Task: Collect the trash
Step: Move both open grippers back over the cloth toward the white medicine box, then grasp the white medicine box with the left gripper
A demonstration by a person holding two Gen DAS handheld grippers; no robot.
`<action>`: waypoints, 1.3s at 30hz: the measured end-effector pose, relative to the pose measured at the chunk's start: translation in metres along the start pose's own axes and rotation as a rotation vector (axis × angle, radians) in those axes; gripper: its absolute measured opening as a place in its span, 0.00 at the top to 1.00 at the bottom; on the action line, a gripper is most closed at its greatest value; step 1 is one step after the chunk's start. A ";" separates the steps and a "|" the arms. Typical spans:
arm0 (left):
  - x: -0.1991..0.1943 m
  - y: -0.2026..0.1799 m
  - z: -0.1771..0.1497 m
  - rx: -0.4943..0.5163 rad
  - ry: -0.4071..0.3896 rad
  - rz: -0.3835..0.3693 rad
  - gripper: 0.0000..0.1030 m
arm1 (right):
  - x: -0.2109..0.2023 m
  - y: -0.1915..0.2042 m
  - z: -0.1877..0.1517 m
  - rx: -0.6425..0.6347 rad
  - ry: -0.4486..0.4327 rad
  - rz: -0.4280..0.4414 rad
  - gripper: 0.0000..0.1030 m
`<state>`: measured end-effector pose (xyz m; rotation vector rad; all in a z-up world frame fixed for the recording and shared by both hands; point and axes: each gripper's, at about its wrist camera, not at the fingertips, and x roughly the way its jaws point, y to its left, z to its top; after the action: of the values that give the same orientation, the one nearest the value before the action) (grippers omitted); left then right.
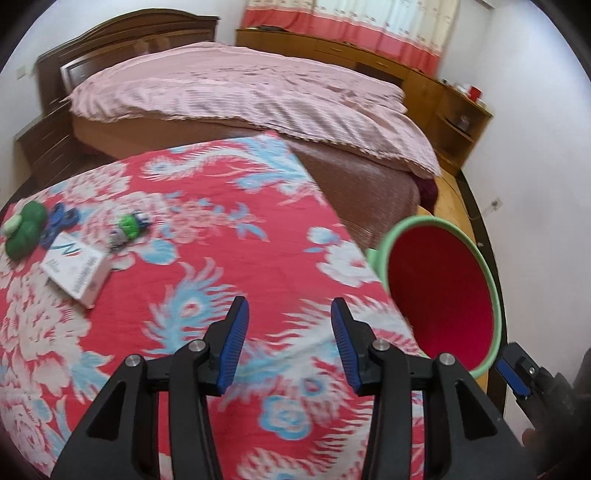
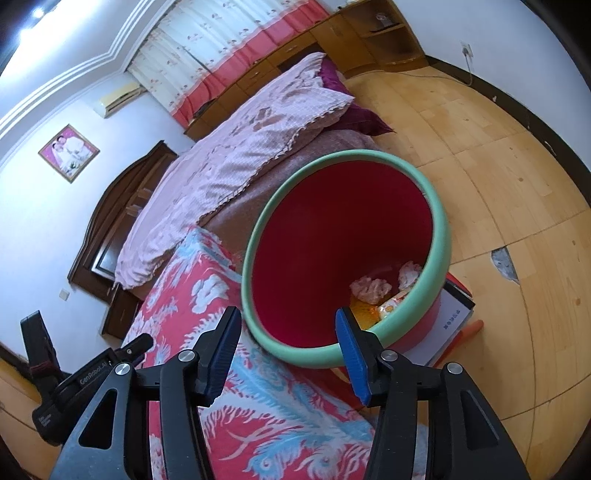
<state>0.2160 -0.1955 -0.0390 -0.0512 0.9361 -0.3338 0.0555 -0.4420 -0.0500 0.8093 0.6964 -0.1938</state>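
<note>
Your left gripper (image 1: 288, 345) hangs over the red floral cloth (image 1: 229, 258), jaws spread, nothing between the blue pads (image 1: 232, 354). Your right gripper (image 2: 288, 350) is spread too, empty, aimed at the near rim of the bin (image 2: 441, 236); in the left wrist view only one of its blue-padded fingers shows, at the lower right edge.

One bin: red inside, green rim, standing on the wood floor (image 2: 498, 166) just beside the cloth-covered surface, at its right edge in the left view. Inside it, count two crumpled pink-white tissue wads (image 2: 370, 289) and at least one yellow-orange wrapper (image 2: 391, 304) at the bottom; more may be hidden by the rim. Under or against the bin's far side lies a flat white carton (image 2: 452, 325); can't tell if the bin rests on it.

Still on the cloth, far left, well apart from the bin: one white box (image 1: 75, 267) with print, one green-and-grey small item (image 1: 129, 229) (blurred, can't tell what), one green rounded lump (image 1: 26, 230), one blue item (image 1: 61, 218) partly behind the lump and box. That makes four things in that cluster.

Behind: one bed with a pink striped quilt (image 1: 258, 96), one dark wood headboard (image 1: 122, 40), one light wood cabinet run (image 1: 443, 92), one curtain (image 1: 351, 22), one framed picture (image 2: 69, 152).
</note>
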 end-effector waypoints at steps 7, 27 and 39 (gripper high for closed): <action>-0.008 0.046 0.006 -0.089 -0.023 0.064 0.55 | 0.005 0.013 -0.006 -0.023 0.016 -0.003 0.45; -0.005 0.165 0.026 -0.368 -0.053 0.236 0.55 | 0.043 0.077 -0.017 -0.138 0.087 0.018 0.44; 0.017 0.191 0.036 -0.470 -0.024 0.332 0.33 | 0.071 0.102 -0.015 -0.202 0.124 0.002 0.44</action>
<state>0.3033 -0.0234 -0.0668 -0.3259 0.9654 0.1986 0.1447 -0.3545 -0.0417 0.6324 0.8185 -0.0702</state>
